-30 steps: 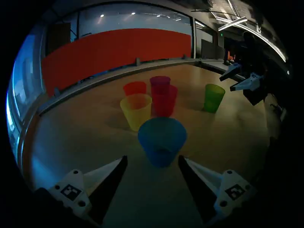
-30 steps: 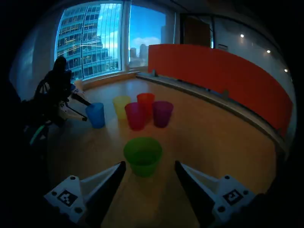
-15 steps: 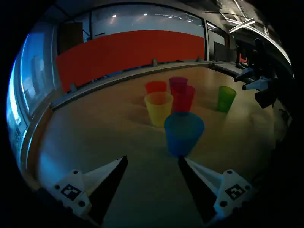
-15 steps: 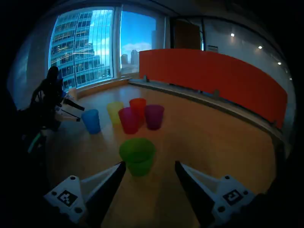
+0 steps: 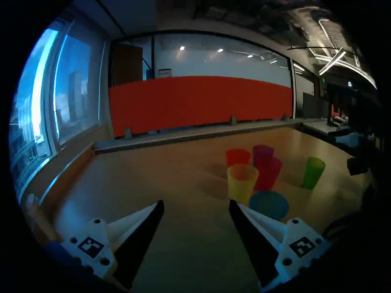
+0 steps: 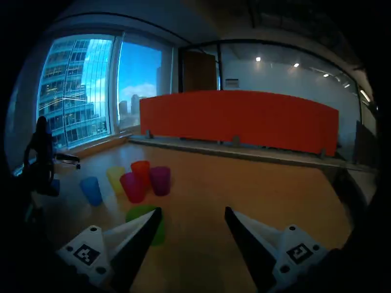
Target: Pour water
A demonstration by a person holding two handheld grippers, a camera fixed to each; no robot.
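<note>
In the left gripper view my left gripper (image 5: 195, 215) is open over the wooden table (image 5: 146, 190) with nothing between its fingers. A blue cup (image 5: 270, 204) stands just past its right finger, partly hidden. Behind it cluster a yellow cup (image 5: 242, 181), an orange cup (image 5: 238, 157), a purple cup (image 5: 262, 152) and a red cup (image 5: 270, 172). A green cup (image 5: 313, 172) stands apart to the right. In the right gripper view my right gripper (image 6: 193, 217) is open and holds nothing. The green cup (image 6: 139, 213) sits half behind its left finger. The blue cup (image 6: 91, 190) stands farther left.
An orange partition (image 5: 195, 102) runs along the table's far edge. Tall windows (image 6: 78, 93) line one side. The other gripper and the hand holding it appear dark at the right edge (image 5: 359, 163) of the left gripper view and at the left edge (image 6: 44, 178) of the right gripper view.
Both grippers have drawn back and risen from the cups. The blue cup slid from between the left fingers to beside the right finger. The green cup shifted behind the right gripper's left finger.
</note>
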